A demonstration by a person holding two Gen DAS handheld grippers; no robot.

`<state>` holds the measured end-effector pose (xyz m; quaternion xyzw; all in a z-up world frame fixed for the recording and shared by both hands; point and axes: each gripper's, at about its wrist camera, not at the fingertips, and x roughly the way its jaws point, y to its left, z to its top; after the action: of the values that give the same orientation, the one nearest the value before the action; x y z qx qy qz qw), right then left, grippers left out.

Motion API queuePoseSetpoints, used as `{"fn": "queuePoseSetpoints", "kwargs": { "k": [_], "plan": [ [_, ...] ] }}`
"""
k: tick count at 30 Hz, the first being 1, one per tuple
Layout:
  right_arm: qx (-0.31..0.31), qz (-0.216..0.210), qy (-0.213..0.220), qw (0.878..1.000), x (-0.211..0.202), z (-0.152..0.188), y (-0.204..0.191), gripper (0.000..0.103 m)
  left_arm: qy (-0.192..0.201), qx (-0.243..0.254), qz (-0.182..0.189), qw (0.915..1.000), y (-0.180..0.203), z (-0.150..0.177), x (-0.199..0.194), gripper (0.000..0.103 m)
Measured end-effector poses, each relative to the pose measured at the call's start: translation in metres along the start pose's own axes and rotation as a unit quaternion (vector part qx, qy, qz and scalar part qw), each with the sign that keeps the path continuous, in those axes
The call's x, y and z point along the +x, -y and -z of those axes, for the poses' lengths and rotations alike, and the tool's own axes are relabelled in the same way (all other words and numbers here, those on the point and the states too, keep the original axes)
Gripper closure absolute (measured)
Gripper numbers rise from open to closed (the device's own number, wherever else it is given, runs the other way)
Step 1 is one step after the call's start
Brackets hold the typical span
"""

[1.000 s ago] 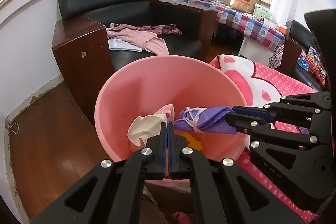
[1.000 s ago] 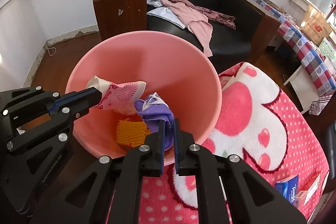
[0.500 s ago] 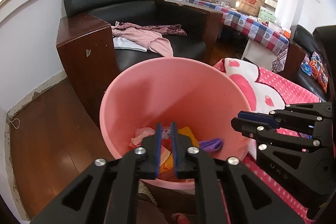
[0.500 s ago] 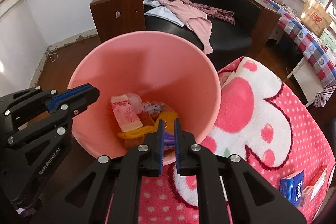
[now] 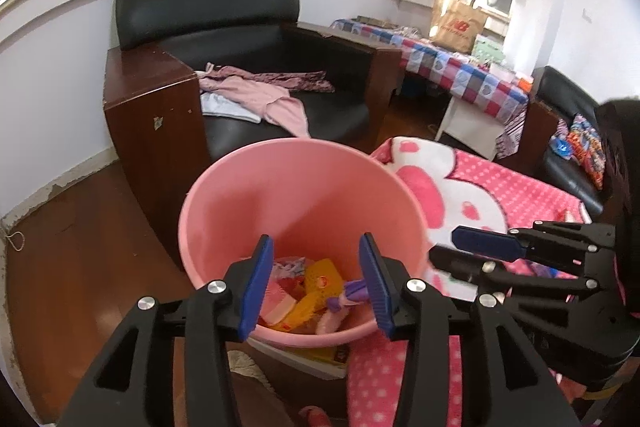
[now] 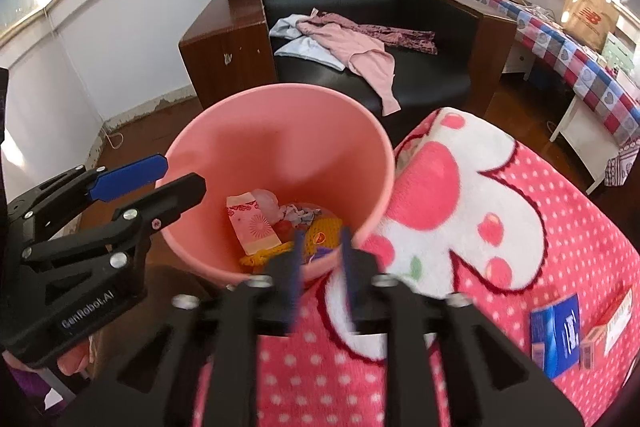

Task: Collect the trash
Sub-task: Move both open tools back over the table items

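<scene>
Both tools now stand open and empty over the pink bin. A second ago the left tool pinched a white-and-pink wrapper and the right tool a purple wrapper above the bin; half a second ago both jaws had only just parted. Now the left tool's jaws are spread wide, the right tool's less so and motion-blurred. The trash lies at the bottom of the bin: the pink patterned wrapper, the purple wrapper and a yellow foam net among other scraps. The bin stands against the pink blanket, in front of the black armchair. Two small boxes lie on the blanket.
</scene>
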<state>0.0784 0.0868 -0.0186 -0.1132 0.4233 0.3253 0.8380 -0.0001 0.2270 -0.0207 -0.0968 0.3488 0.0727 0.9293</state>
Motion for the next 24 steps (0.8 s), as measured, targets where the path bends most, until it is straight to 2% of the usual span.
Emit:
{"fn": "queuePoseSetpoints", "kwargs": {
  "k": [5,12,17,24],
  "plan": [
    [0.021,0.011,0.023,0.999,-0.028,0.018,0.015,0.067,0.007,-0.001,0.035,0.9994,0.017,0.0,-0.011,0.059],
    [0.059,0.06,0.048,0.995,-0.066,0.051,0.051,0.067,-0.004,0.023,0.078,0.9967,0.057,0.002,-0.015,0.059],
    [0.112,0.096,0.059,0.987,-0.09,0.081,0.09,0.067,-0.026,0.041,0.106,0.9931,0.091,0.007,-0.012,0.059],
    [0.19,0.152,0.064,0.968,-0.115,0.127,0.151,0.067,-0.074,0.045,0.152,0.9846,0.142,0.014,0.007,0.059]
  ]
}}
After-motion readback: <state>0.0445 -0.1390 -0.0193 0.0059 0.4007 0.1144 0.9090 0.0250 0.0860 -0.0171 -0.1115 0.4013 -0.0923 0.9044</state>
